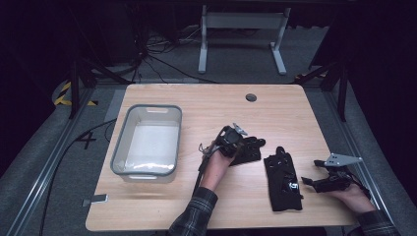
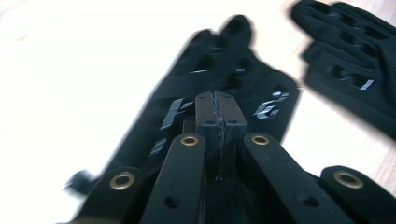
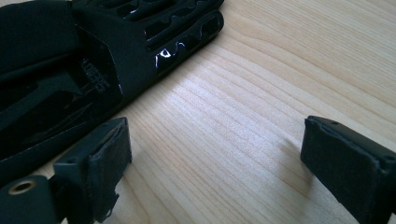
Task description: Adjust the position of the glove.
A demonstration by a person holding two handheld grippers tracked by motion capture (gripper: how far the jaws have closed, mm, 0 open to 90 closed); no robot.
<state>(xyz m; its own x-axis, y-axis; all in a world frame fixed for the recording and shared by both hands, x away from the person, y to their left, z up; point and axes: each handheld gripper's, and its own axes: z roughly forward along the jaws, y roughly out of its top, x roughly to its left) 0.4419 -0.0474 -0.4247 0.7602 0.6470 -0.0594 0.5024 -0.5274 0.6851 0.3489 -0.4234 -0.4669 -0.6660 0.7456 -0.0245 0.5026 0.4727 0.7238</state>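
Left tongs closed, above one black padded fabric glove, right tongs open over pale wooden desk, second black padded glove just beside one jaw

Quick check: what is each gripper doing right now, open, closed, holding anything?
Left gripper: closed above a black glove; whether it pinches fabric cannot be told.
Right gripper: open, empty, beside the other glove.
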